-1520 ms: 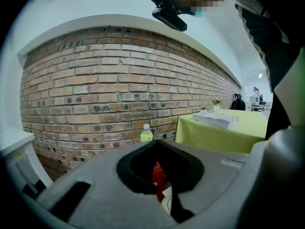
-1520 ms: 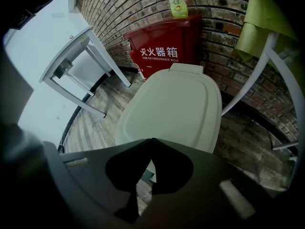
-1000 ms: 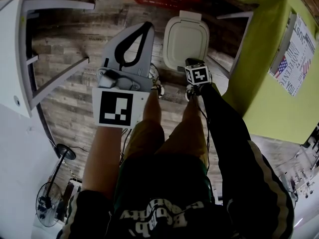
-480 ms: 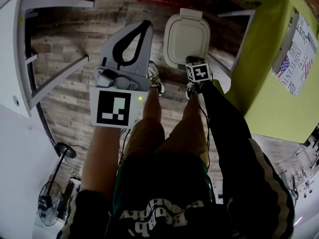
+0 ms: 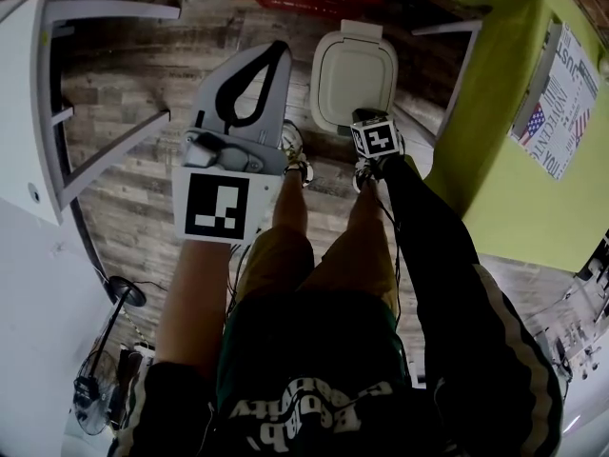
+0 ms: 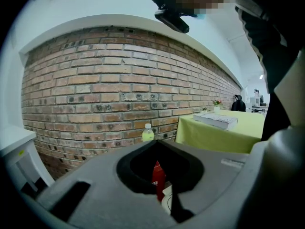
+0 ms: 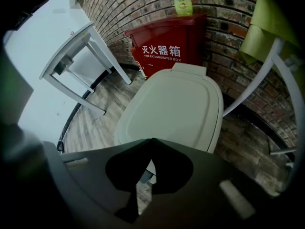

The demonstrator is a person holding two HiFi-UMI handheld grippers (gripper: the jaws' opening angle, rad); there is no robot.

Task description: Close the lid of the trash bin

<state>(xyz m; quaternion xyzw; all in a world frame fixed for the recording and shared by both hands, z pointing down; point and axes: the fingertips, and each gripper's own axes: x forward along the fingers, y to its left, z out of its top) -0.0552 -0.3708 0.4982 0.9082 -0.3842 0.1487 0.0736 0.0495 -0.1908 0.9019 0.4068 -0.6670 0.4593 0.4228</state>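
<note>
Left of the trash bin [image 5: 354, 76], the left gripper [image 5: 282, 48] is held up facing a brick wall [image 6: 119, 104], its fingers clenched tip to tip on nothing. The trash bin stands on the wooden floor [image 5: 124, 208], its white lid [image 7: 176, 109] lying flat and shut. Directly behind the bin sits a red box [image 7: 164, 51]. By the bin's near right corner, the right gripper [image 7: 151, 141] points at the lid, fingers pressed together and empty. Right of the bin stands a green-draped surface [image 5: 514, 150]
</note>
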